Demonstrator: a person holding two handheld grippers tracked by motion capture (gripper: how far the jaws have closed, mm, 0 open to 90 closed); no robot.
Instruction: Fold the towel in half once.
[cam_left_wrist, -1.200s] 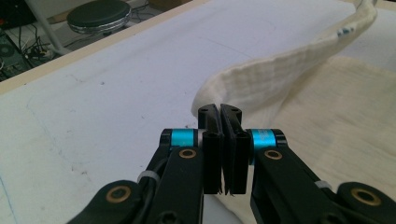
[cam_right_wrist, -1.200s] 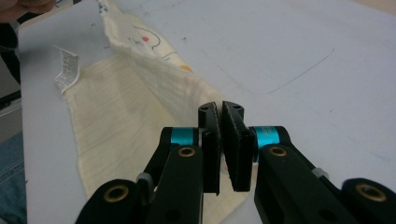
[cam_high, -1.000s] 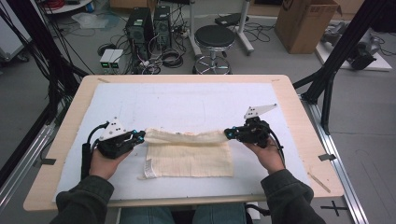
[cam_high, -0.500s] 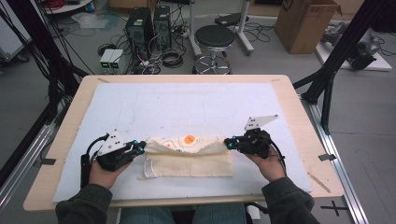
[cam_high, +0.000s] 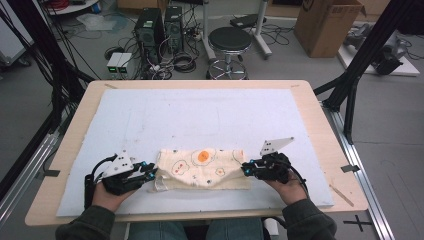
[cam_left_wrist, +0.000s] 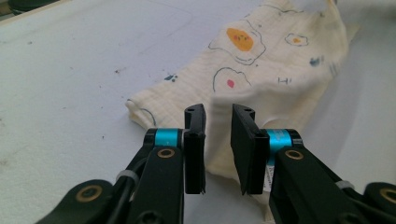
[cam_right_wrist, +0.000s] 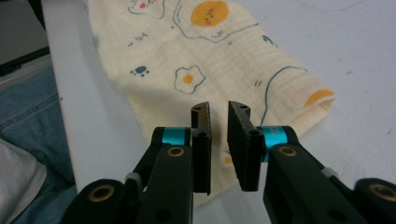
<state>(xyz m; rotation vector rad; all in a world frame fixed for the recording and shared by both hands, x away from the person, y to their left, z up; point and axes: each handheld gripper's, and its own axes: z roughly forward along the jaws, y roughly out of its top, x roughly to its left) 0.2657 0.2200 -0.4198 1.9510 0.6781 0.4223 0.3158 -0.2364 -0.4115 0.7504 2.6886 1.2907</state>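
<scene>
A cream cloth (cam_high: 202, 167) printed with fried eggs lies folded on the white mat (cam_high: 200, 115), near the table's front edge. My left gripper (cam_high: 150, 171) sits at the cloth's left end and my right gripper (cam_high: 246, 169) at its right end, both low over the mat. The jaws of both have just been opening. In the left gripper view the gripper (cam_left_wrist: 218, 112) shows a narrow gap, with the cloth (cam_left_wrist: 261, 60) lying loose behind it. In the right gripper view the gripper (cam_right_wrist: 218, 109) also stands slightly apart over the cloth (cam_right_wrist: 187, 46), and its pads do not press on it.
The wooden table (cam_high: 320, 115) frames the mat, with bare mat beyond the cloth. On the floor behind stand a black stool (cam_high: 230, 40), computer towers (cam_high: 160, 25) and a cardboard box (cam_high: 325, 25). The person's jeans (cam_right_wrist: 28, 121) lie below the table edge.
Both hands came toward the person and down, carrying the cloth's edge over. The cloth now lies folded with the egg print up, and both pairs of jaws have parted from it.
</scene>
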